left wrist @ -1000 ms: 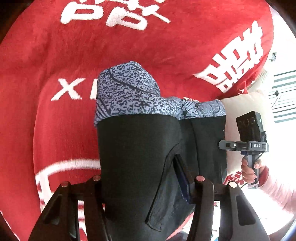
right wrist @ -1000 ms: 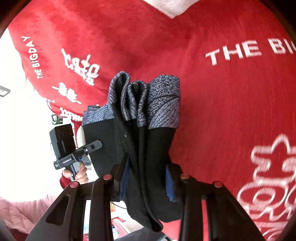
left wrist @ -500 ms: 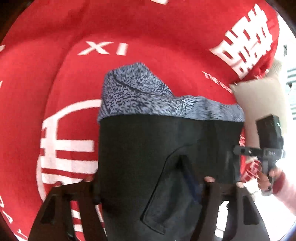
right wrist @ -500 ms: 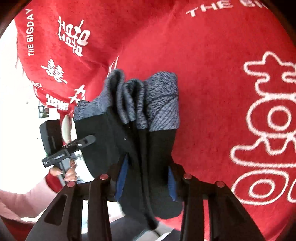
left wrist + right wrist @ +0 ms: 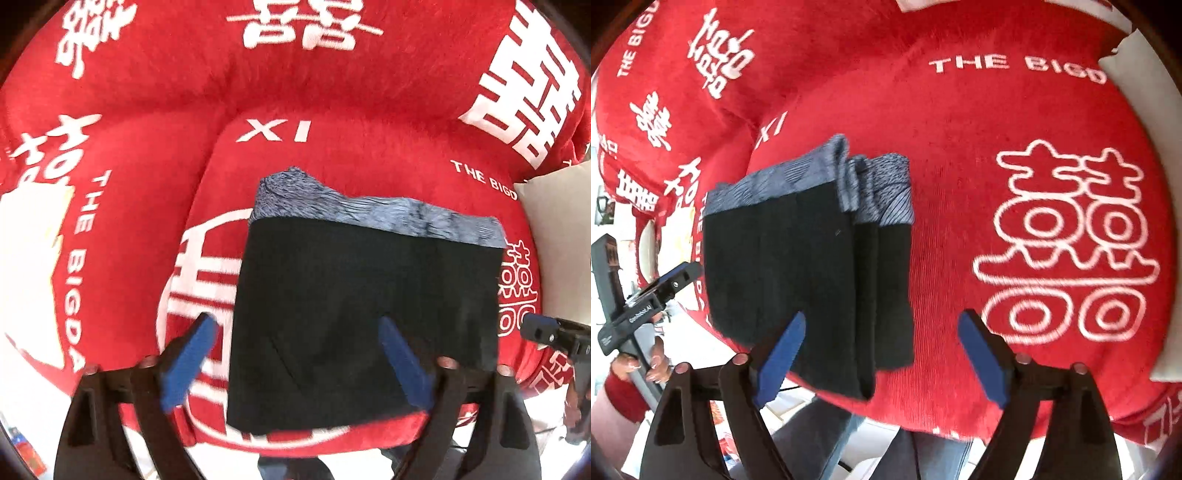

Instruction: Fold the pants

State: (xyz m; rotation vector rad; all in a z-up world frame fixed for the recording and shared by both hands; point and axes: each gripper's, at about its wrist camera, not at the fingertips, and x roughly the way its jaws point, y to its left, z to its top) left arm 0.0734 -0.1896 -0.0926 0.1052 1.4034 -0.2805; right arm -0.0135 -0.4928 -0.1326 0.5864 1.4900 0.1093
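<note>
The black pants (image 5: 354,302) with a blue-grey patterned cuff band lie folded in a compact rectangle on a red seat cushion (image 5: 332,155). They also show in the right wrist view (image 5: 812,273), with stacked folded layers at their right edge. My left gripper (image 5: 295,350) is open, its blue pads spread just above the near edge of the pants. My right gripper (image 5: 882,347) is open too, above the near right corner of the pants. Neither holds anything.
The red plush sofa cover (image 5: 1015,110) carries white lettering and symbols. A cream pillow (image 5: 554,229) lies at the right. The cushion's front edge (image 5: 960,417) is close below the pants, with floor beyond.
Both grippers have opened and let go of the pants. The pants have dropped from hanging to lying flat on the cushion. Both grippers have drawn back a little.
</note>
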